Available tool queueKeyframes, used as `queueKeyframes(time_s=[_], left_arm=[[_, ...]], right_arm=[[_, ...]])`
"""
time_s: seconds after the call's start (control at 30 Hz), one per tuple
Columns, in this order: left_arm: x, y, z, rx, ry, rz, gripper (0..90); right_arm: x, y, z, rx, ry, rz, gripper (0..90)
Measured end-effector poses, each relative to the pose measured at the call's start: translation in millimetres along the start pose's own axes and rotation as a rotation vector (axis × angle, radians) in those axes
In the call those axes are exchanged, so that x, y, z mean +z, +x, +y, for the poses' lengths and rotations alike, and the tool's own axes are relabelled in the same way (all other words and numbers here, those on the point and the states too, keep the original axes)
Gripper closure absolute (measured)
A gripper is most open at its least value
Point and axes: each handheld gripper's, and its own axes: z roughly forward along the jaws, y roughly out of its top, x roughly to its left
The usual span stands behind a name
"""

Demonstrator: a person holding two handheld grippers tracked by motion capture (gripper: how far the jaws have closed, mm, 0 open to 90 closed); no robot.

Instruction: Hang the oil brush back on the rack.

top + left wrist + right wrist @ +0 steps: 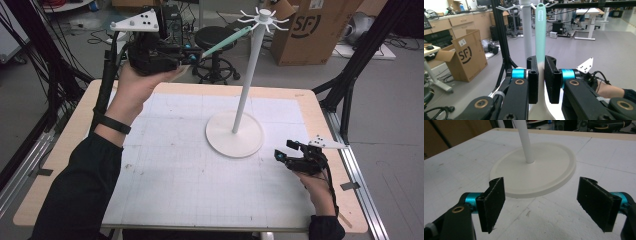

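— Left gripper (192, 56) raised well above the far left of the worktop (175, 170), jaws clamped on the pale end of a mint-green spoon (227, 43). Long handle pointing away from the hand, toward the top of the white stand (248, 85).

— And the handle tip against the hooks?

— Very close. Seen from above, tip reaching just short of the ring of hooks (263, 19) at the pole's top. Along the left gripper's own jaws, handle (540, 32) rising straight ahead, its hanging hole near the tip, level with the hooks (509, 7) and just to the right of the pole (527, 30). Touching or not — cannot tell.

— Which way to go, then?

— Probably a short push forward and a small shift sideways toward the pole, to thread the hole over one prong. Handle axis in line with the reach, so little turning needed, by the look of it.

— Right gripper?

— Right gripper (292, 156) low at the near right of the worktop, jaws spread wide, holding nothing. Round base (534, 173) of the stand just ahead of it, well below the hooks. Left hand clearly the nearer one for hanging.
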Motion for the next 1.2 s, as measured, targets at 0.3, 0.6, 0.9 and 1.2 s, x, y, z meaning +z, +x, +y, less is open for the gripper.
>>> queueKeyframes(time_s=[0.3, 0.6, 0.9, 1.2], left_arm=[[2.5, 1.9, -1.5, -0.004, 0.011, 0.021, 82.3], [8.3, 3.9, -4.3, -0.007, 0.029, 0.033, 82.3], [15.5, 5.3, -8.2, -0.013, 0.050, 0.035, 81.6], [5.9, 6.5, -33.7, -0.031, 0.064, 0.077, 46.2]], right_arm=[[0.0, -0.1, 0.0, 0.002, 0.000, 0.001, 21.8], [0.0, -0.1, -0.1, 0.004, 0.000, 0.003, 21.8], [-0.2, -0.5, -0.2, 0.005, 0.000, 0.004, 21.8], [-2.1, -1.1, -0.9, 0.002, 0.002, 0.001, 21.8]])
